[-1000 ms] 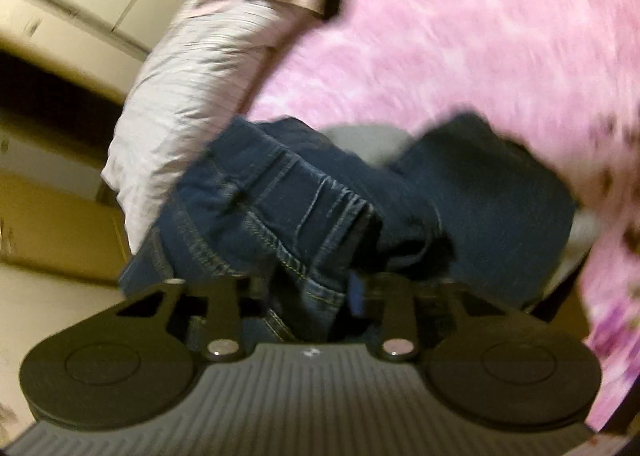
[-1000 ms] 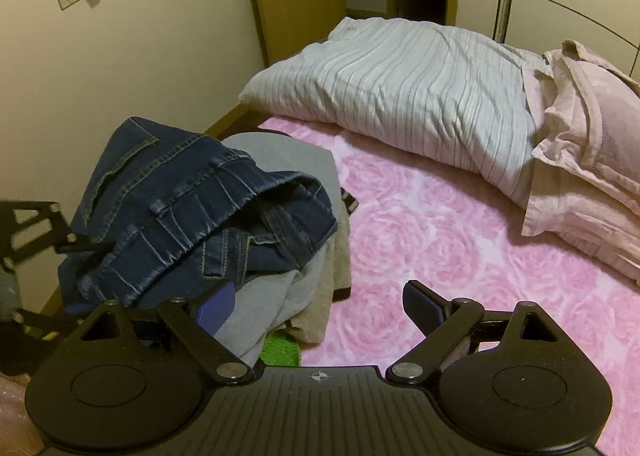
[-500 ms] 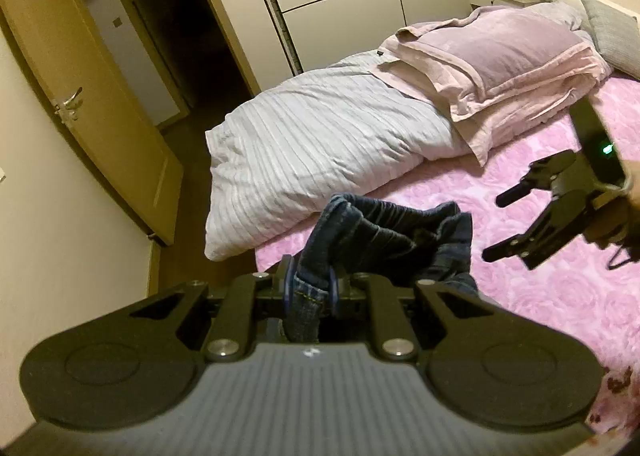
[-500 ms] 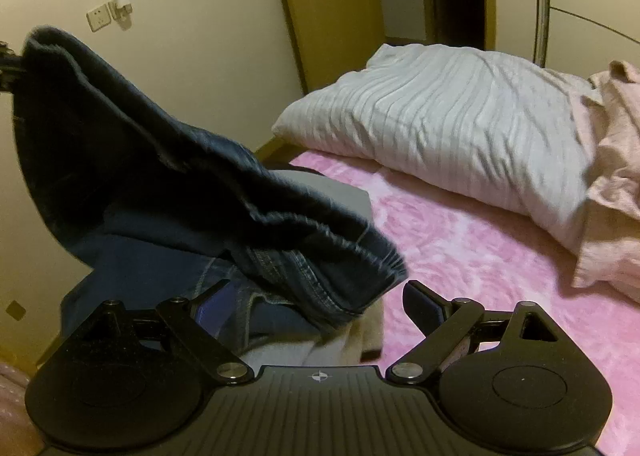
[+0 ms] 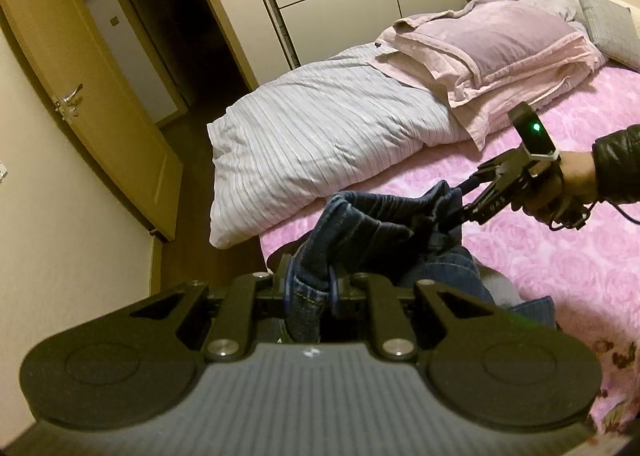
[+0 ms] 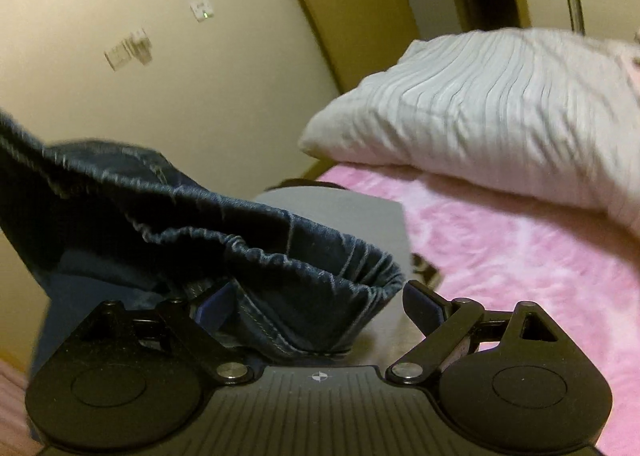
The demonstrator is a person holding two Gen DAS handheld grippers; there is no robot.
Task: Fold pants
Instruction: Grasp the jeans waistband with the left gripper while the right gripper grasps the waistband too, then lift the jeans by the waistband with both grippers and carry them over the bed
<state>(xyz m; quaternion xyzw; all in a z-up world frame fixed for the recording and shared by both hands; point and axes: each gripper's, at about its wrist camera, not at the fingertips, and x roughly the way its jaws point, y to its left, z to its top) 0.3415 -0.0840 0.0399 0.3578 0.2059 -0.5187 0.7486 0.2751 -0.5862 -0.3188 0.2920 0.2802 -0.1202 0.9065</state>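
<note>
The left gripper [image 5: 311, 290] pinches the jeans [image 5: 384, 223] at the waistband, lifted above the pink bed [image 5: 540, 256]. The right gripper [image 6: 316, 306], jaws spread, brackets the far bunched band; the waistband runs from one gripper to the other.

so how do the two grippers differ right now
The left gripper is shut on the jeans, clamping an edge between its pads; the right gripper is open, denim lying between its spread fingers, not pinched. Both are at the same jeans above the pink bed.
</note>
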